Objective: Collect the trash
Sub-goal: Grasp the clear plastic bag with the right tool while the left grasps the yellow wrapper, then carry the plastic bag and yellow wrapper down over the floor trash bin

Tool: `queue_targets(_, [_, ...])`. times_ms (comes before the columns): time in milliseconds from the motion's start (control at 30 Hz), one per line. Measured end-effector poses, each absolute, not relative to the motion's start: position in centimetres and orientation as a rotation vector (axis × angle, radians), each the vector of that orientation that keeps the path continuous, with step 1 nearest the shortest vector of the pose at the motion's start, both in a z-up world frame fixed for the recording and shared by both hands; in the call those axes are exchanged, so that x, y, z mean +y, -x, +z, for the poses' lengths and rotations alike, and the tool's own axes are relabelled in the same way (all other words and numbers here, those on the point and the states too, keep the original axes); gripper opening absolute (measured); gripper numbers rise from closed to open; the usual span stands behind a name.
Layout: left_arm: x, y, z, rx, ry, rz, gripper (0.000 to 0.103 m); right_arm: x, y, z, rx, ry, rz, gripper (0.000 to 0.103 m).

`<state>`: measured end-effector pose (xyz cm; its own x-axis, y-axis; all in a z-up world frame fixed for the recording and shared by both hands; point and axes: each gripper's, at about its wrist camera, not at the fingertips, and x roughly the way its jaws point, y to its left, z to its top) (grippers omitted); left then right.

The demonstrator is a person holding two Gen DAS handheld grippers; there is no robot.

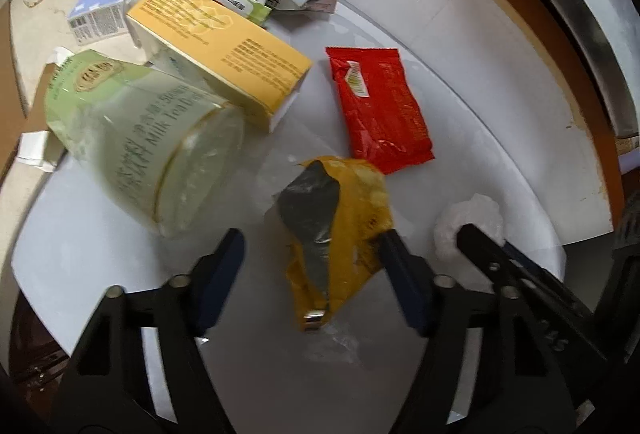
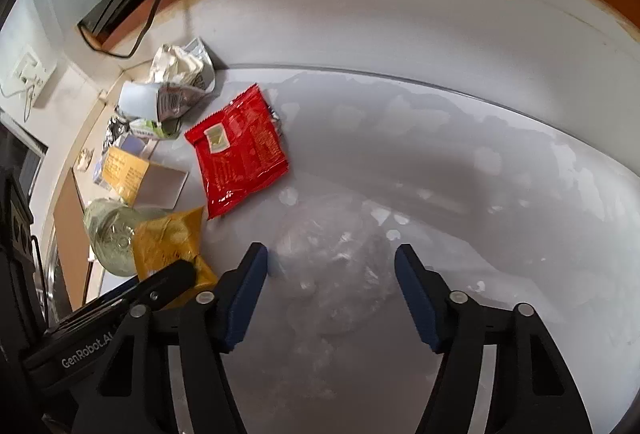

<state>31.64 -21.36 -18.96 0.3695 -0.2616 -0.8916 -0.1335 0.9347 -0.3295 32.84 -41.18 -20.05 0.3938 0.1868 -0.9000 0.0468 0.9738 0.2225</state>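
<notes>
Two hand-held grippers point down at a white table (image 1: 460, 46) littered with packaging. The left gripper (image 1: 312, 258) has its jaws partly open around a crumpled yellow wrapper (image 1: 340, 218) with a silver lining; the right pad touches the wrapper's edge, the left pad stands clear, so nothing is gripped yet. The right gripper (image 2: 331, 270), just beside it, straddles a crumpled clear plastic bag (image 2: 332, 266), jaws likewise partly open and apparently not pressing it. The step in hand looks like a paired pick-up: each gripper needs to close on its piece, then lift. The thin, soft bag may slip or flatten, so a firm squeeze seems called for. Near both lies a red sachet (image 1: 380, 110). The left wrist view alone shows a tipped milk tea jar (image 1: 152, 146), a yellow carton (image 1: 224, 54) leaning over it, and more boxes and foil behind. The right wrist view alone shows the clear bag's full spread, a dark cable (image 2: 152, 18) at the table's orange rim, and a wall socket (image 2: 30, 68).
</notes>
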Motion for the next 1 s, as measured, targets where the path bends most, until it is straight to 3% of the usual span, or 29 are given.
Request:
queue_targets(100, [-21.4,-31.5,-19.0,1.183,0.421,-0.136,0.028,-40.8,-33.0,-20.7,1.179,-0.228,0.092,0.058])
queue_targets(167, [-21.7,-31.2,-18.9,1.176,0.41,-0.148,0.022,-40.8,-33.0,-21.2,1.185,-0.244,0.09,0.054])
queue_targets(200, [-21.8,-31.0,-18.7,1.165,0.401,-0.155,0.014,-40.7,-33.1,-21.2,1.181,-0.249,0.088,0.052])
queue_targets(367, [-21.2,-29.3,-17.7,1.147,0.407,-0.208,0.009,-40.3,-32.2,-20.6,1.171,-0.206,0.093,0.04])
queue_targets(767, [-17.2,-21.3,-11.9,1.054,0.247,-0.224,0.008,-37.2,-26.9,-18.9,1.188,-0.205,0.122,0.037])
queue_targets(1000, [-12.5,-14.1,-7.5,0.962,0.114,-0.204,0.008,-34.0,-20.9,-15.1,1.123,-0.218,0.121,0.037])
